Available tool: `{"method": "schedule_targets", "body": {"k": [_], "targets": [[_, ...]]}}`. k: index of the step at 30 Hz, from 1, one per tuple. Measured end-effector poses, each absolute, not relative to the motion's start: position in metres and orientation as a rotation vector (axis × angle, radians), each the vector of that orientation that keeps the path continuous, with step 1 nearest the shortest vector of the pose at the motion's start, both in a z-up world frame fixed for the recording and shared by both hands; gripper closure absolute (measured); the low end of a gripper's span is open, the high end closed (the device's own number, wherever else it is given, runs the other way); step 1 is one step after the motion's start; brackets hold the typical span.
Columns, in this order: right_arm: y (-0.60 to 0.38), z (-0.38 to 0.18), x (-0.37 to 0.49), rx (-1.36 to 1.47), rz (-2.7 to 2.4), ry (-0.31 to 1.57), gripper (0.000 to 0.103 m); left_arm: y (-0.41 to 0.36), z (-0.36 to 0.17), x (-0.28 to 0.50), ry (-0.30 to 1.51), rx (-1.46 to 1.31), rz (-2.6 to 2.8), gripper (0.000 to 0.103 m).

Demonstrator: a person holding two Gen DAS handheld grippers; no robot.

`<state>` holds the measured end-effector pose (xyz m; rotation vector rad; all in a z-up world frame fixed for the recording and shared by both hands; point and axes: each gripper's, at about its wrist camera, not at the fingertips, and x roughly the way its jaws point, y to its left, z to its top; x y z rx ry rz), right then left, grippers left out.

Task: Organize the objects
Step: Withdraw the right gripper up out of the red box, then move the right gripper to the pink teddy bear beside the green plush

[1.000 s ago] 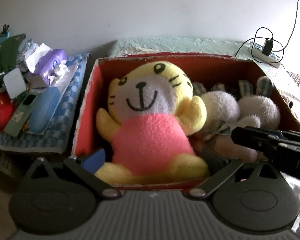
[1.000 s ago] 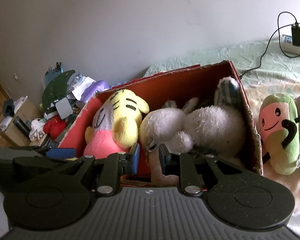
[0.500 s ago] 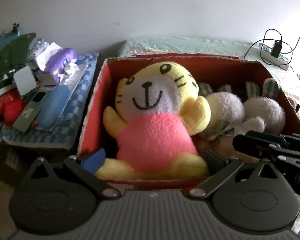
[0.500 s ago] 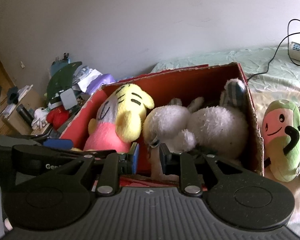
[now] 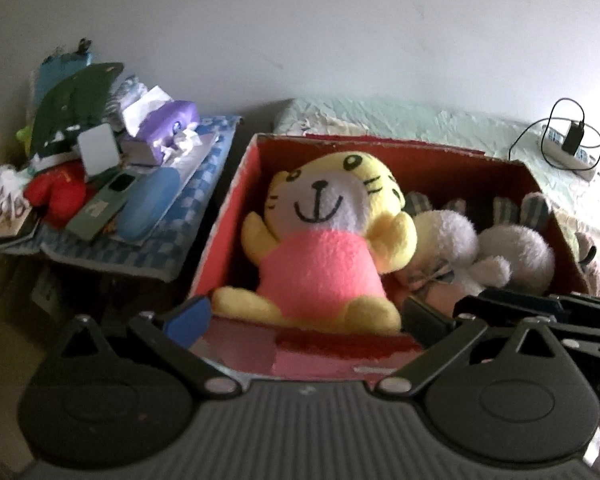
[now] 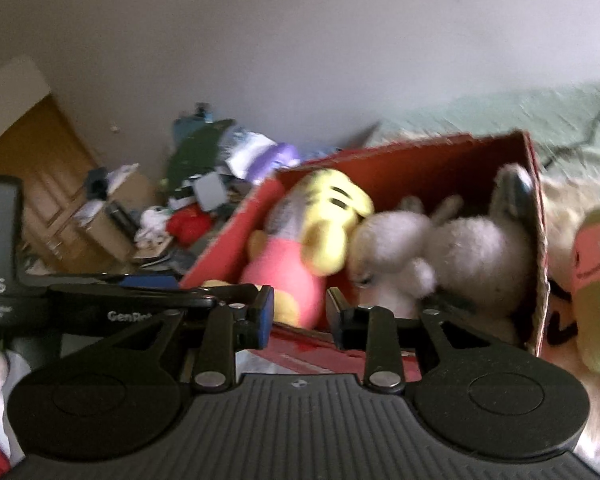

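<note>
A red cardboard box (image 5: pixel 236 208) (image 6: pixel 536 184) stands on the bed. In it a yellow tiger plush in a pink shirt (image 5: pixel 320 264) (image 6: pixel 296 280) sits beside white bunny plushes (image 5: pixel 512 248) (image 6: pixel 464 252). My left gripper (image 5: pixel 304 320) is wide open and empty, just in front of the box's near wall. My right gripper (image 6: pixel 300 316) is open with a narrow gap and empty, also at the near wall; it shows in the left wrist view (image 5: pixel 540 316) at the right. A green and pink plush (image 6: pixel 596 280) lies outside the box on the right.
A cluttered side table with a blue checked cloth (image 5: pixel 148 248) stands left of the box, piled with a tissue box (image 5: pixel 168 124), a red toy (image 5: pixel 60 196) and other items. A power strip with cable (image 5: pixel 568 152) lies on the bed behind. A wooden door (image 6: pixel 48 184) is far left.
Both grippers have pulled back and up from the box, so its near wall now shows. The right gripper's fingers have opened somewhat. The plushes stay in the box.
</note>
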<state>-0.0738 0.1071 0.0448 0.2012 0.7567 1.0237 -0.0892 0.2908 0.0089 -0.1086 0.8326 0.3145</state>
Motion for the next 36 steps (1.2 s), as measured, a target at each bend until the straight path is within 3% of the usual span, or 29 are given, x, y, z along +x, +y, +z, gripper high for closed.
{"method": "schedule_targets", "body": {"k": [15,29,36], "targets": [[0.026,0.041,-0.076,0.191,1.095,0.781,0.071,0.209,-0.007,-0.126,0.921,-0.091,0.117,0.004],[-0.097,0.013,-0.046,0.288,0.812,0.852,0.071,0.064,-0.043,-0.073,1.014,-0.004,-0.239,0.012],[-0.150,-0.005,-0.018,0.435,0.614,0.920,0.071,0.020,-0.057,-0.031,1.010,0.002,-0.291,0.022]]}}
